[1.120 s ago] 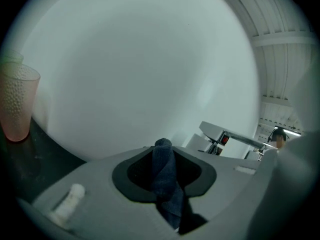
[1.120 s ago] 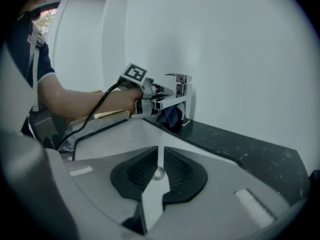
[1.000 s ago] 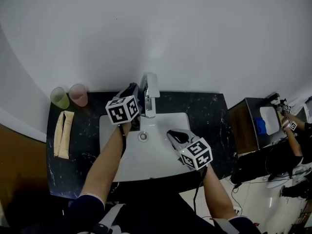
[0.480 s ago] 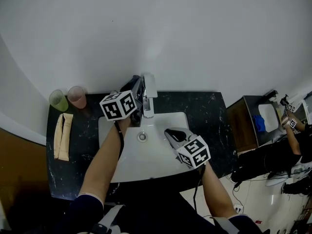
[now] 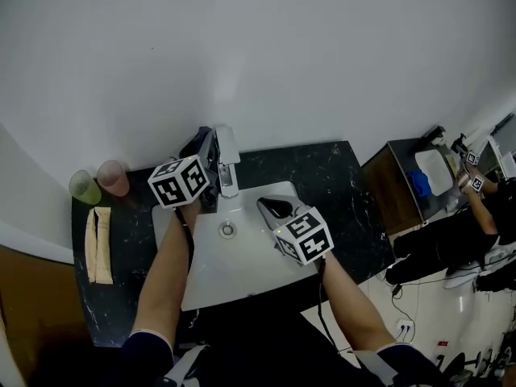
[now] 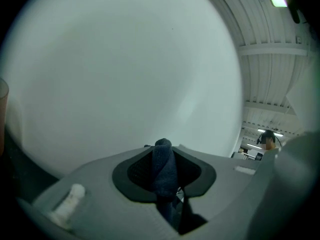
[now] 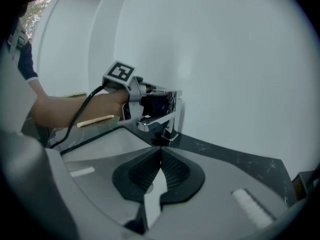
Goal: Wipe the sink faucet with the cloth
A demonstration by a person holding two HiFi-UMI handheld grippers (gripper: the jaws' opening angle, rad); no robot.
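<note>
Dark blue cloth [image 6: 164, 173] stands pinched upright between the pads of the left gripper [image 6: 163, 150], whose jaws are narrowed onto the fabric. Seen from the right gripper view, that cloth is pressed against the upper part of the chrome faucet [image 7: 169, 115], at the back of the white sink [image 5: 250, 258]. A second ago the left gripper sat lower beside the spout; it now rides a little higher on the faucet, with the forearm stretched across the basin's left side.

The right gripper [image 7: 160, 153] hangs over the basin just right of the drain [image 5: 228, 230], angled down, with nothing between its jaws. They have just been closing and now meet at the tips. Compared with a second ago it has drifted slightly nearer the faucet but is apart from it.

On the black marbled counter [image 5: 316, 170], a green cup [image 5: 84, 188] and a pink cup [image 5: 113, 178] stand side by side at the far left against the white wall [image 5: 282, 55], with a folded beige towel [image 5: 98, 244] lying just in front of them. All three keep their places. The head view itself has swung, so the counter now sits further left and tilted in the picture.
</note>
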